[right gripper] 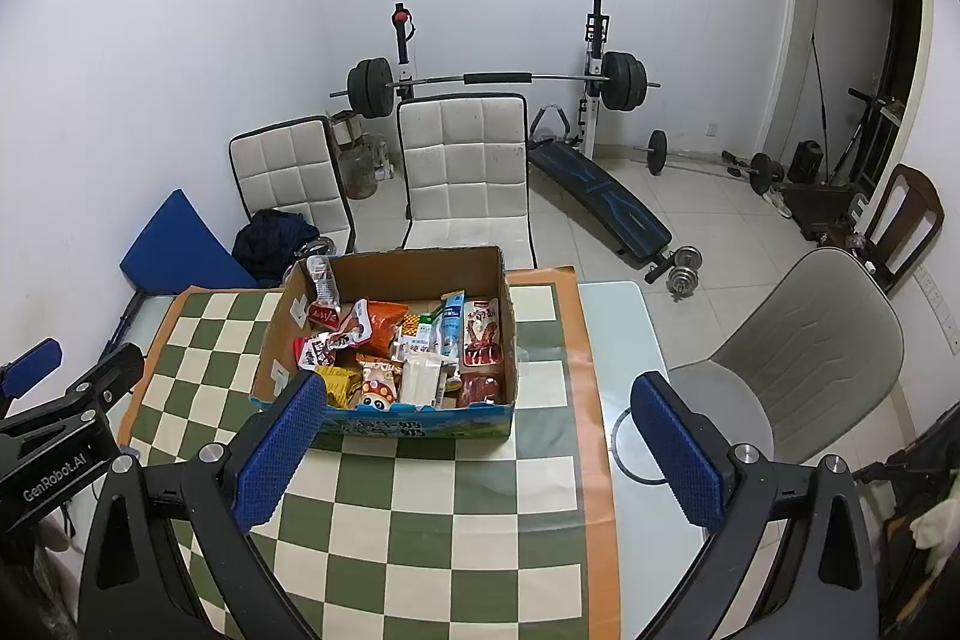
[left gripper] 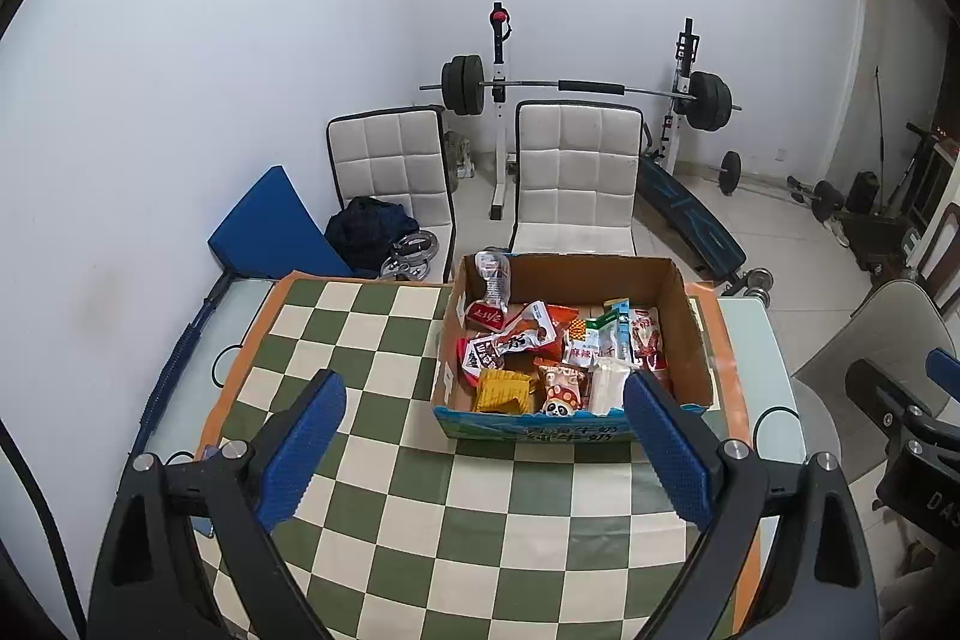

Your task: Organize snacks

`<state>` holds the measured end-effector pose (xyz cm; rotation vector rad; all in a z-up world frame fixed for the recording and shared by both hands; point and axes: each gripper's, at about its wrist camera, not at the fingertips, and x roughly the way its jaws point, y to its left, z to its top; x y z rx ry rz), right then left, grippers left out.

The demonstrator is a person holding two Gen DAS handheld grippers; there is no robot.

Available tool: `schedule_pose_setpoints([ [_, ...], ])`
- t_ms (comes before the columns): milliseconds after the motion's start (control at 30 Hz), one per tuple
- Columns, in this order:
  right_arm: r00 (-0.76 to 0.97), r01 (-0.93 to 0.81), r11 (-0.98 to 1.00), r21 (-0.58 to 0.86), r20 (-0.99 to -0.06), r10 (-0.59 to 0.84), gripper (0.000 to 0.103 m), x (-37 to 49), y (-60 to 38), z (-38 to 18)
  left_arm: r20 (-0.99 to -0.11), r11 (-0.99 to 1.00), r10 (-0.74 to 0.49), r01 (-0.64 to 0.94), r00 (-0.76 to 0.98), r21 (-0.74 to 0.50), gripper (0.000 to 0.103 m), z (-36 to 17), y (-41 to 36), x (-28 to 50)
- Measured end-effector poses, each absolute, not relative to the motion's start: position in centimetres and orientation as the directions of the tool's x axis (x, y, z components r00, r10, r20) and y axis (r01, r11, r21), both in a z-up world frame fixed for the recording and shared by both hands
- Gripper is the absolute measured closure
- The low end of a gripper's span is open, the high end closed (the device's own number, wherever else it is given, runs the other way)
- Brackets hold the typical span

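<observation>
Nearest, left gripper (left gripper: 485, 436): held above the table, tilted down and forward, blue-padded fingers (left gripper: 303, 451) spread wide, nothing between them. Right gripper (right gripper: 474, 445): same raised, downward-tilted pose, fingers (right gripper: 279, 451) likewise wide apart and holding nothing; its body shows at the right edge of the left wrist view, so the two sit side by side and apart. Beneath both: green-and-cream checkered tablecloth (left gripper: 384, 340) with an orange border, laid on a pale glass-topped table (right gripper: 612, 316). Past the fingertips, on the cloth: open cardboard box (left gripper: 690, 328), blue printed front panel, standing right of centre in the left view and left of centre in the right view. Inside the box, loosely heaped: snack packets (left gripper: 528, 334), among them a yellow packet (left gripper: 503, 390) at the near left corner, a packet with a panda face (left gripper: 561, 391) beside it, a white packet (left gripper: 606, 382), a red packet (left gripper: 649, 340) along the right wall, and a clear bottle-shaped pack (left gripper: 493, 274) leaning in the far left corner. Behind the table: two white quilted chairs (left gripper: 575, 172), the left one carrying dark cloth (left gripper: 369, 229). At the right side of the table: grey chair (right gripper: 810, 340). Farthest, against the wall: barbell on a rack (left gripper: 576, 87) and a slanted bench (right gripper: 600, 190).
</observation>
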<state>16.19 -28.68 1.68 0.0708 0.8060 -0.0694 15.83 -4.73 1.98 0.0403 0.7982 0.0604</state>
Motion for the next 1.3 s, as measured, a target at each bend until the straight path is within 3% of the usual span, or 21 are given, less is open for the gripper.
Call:
schedule_pose_setpoints([
  [1300,0.687,0.091,0.995,0.041,-0.726,-0.033,0.0,15.63,-29.06,1.92,-0.715,0.998,0.065,-0.026,0.696,0.064,0.008,2.27,-5.18,15.63],
])
